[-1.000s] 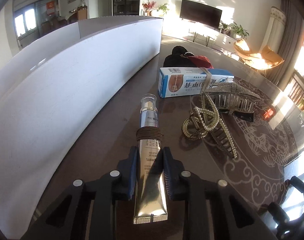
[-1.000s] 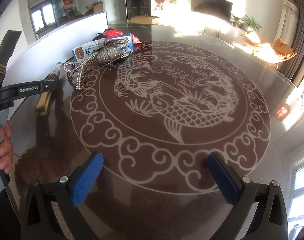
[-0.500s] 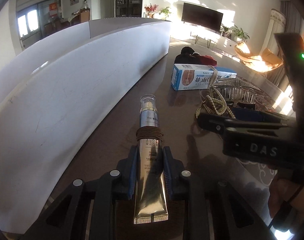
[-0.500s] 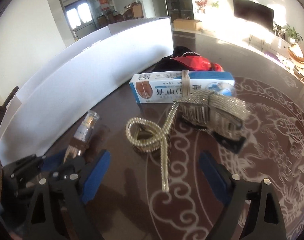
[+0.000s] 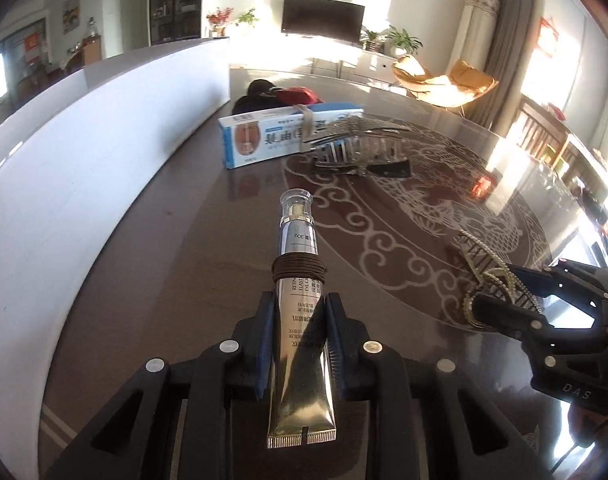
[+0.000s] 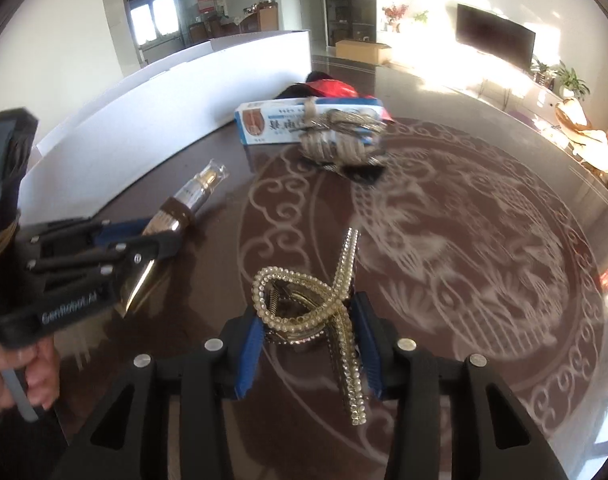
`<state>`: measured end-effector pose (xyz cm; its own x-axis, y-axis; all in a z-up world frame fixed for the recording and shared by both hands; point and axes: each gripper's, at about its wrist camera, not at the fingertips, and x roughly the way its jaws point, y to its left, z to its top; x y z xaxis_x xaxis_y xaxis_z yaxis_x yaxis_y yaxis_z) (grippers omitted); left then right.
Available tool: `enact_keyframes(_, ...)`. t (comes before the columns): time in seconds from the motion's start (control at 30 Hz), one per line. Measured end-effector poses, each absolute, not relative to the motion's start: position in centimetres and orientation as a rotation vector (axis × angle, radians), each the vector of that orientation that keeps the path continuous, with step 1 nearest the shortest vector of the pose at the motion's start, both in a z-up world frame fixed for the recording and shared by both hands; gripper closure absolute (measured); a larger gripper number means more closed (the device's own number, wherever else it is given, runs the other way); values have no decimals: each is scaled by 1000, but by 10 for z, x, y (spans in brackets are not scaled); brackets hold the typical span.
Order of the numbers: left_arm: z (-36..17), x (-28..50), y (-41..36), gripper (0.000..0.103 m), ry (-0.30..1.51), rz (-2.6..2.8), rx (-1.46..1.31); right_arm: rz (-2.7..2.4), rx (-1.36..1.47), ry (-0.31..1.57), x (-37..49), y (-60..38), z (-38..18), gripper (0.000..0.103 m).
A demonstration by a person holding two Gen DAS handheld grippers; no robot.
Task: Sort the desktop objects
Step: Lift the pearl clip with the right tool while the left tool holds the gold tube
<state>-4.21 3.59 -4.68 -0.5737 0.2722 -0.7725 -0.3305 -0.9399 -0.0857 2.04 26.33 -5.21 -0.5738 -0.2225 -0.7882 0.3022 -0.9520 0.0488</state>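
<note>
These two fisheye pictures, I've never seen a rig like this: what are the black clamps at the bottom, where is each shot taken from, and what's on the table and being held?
No robot here: a person carries a hand-held clamp in each hand, and a camera on each looks forward along its jaws.

The left wrist view shows the left gripper shut on a gold cosmetic tube with a brown band wound round it.

The right wrist view shows the right gripper. Its jaws have just been closing, and a pearl-studded hair claw sits between them; whether the pads already press on it I cannot tell.

On the patterned table lie a blue-and-white box, a silver hair claw and a dark and red bundle, beside a white wall panel.
</note>
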Motion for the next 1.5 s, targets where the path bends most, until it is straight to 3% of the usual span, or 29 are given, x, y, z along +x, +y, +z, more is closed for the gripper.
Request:
enact_keyframes(0.07,-46,-37,43,76,137,2541,-1217,-2647,1241,144,56,291,-54,59)
enact_keyframes(0.1,-46,-36,44,70,139,2537,-1216,-2662,1247,137,60,298,-55,53)
enact_keyframes(0.13,-45,-35,45,67,140,2527,-1212,-2656,1282,124,59,301,-58,35)
enact_keyframes(0.17,-45,-34,48,57,159,2529,-1213,-2650,1310,103,56,305,-61,27)
enact_keyframes(0.2,-45,-32,50,38,195,2547,-1225,-2657,1308,97,57,307,-61,22)
enact_keyframes(0.27,-46,-35,50,24,219,2584,-1266,-2660,1321,102,55,306,-62,20)
enact_keyframes(0.43,-48,-37,45,23,195,2583,-1281,-2680,1371,117,58,302,-67,2)
enact_keyframes(0.97,-48,-38,46,21,192,2580,-1280,-2677,1376,112,61,305,-67,0)
enact_keyframes(1.03,-49,-38,46,17,192,2572,-1284,-2677,1376,112,61,305,-67,0)
enact_keyframes(1.07,-51,-40,48,2,197,2556,-1307,-2671,1376,116,60,304,-67,0)
enact_keyframes(1.1,-52,-41,50,0,209,2538,-1326,-2671,1376,116,60,304,-67,0)
enact_keyframes(1.27,-52,-39,52,0,208,2541,-1318,-2589,1392,105,56,308,-64,0)
enact_keyframes(1.3,-51,-38,51,5,201,2545,-1312,-2581,1383,89,56,308,-63,0)
enact_keyframes(1.33,-49,-37,49,15,189,2561,-1285,-2581,1373,86,56,308,-62,5)
enact_keyframes(1.37,-46,-35,46,43,180,2580,-1255,-2594,1355,94,57,307,-60,13)
enact_keyframes(1.4,-44,-34,44,71,183,2590,-1236,-2594,1355,94,57,307,-60,41)
enact_keyframes(1.43,-42,-34,40,77,157,2584,-1230,-2598,1346,56,57,310,-54,57)
enact_keyframes(1.5,-39,-35,30,77,44,2553,-1220,-2589,1357,-2,58,314,-52,57)
